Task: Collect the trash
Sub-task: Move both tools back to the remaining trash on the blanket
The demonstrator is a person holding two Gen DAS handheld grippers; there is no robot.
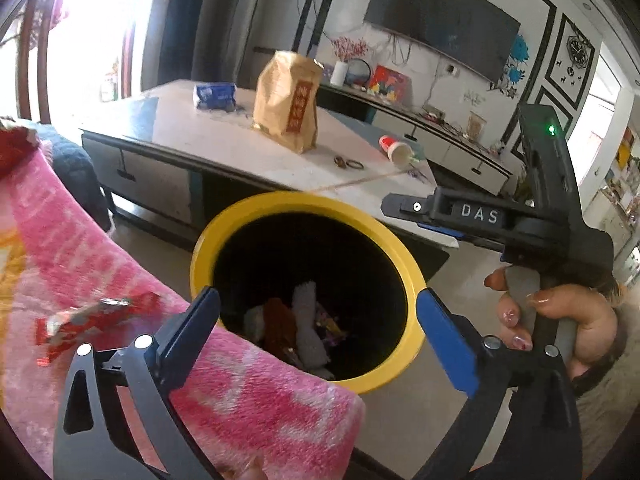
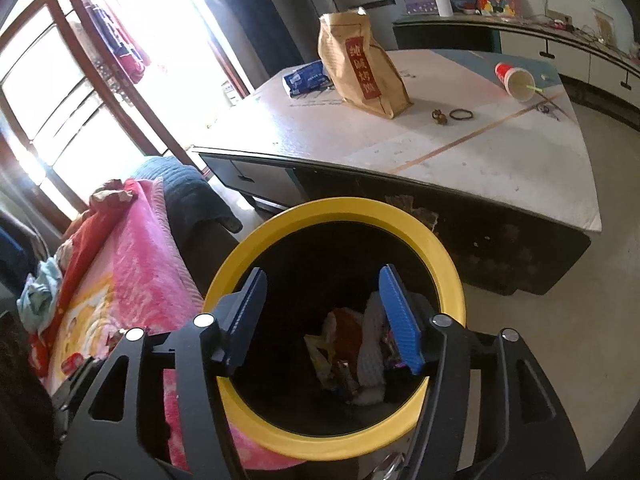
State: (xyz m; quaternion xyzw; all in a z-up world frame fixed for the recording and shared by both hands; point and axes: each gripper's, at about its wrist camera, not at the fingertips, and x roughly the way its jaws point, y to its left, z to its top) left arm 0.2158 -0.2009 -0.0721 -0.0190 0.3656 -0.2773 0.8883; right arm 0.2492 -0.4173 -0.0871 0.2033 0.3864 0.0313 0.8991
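Observation:
A bin with a yellow rim stands on the floor between the sofa and the coffee table, with crumpled trash at its bottom. My left gripper hangs open over the bin's near rim with nothing between its pads. My right gripper is open above the bin mouth, also empty; in the left wrist view it shows side-on, held by a hand. A blurred red wrapper lies on the pink blanket. On the table are a brown paper bag, a tipped red paper cup and a blue packet.
The low coffee table stands just behind the bin, with hair ties on it. A pink blanket covers the sofa at left, touching the bin. A TV cabinet lines the far wall. Bare floor lies at right.

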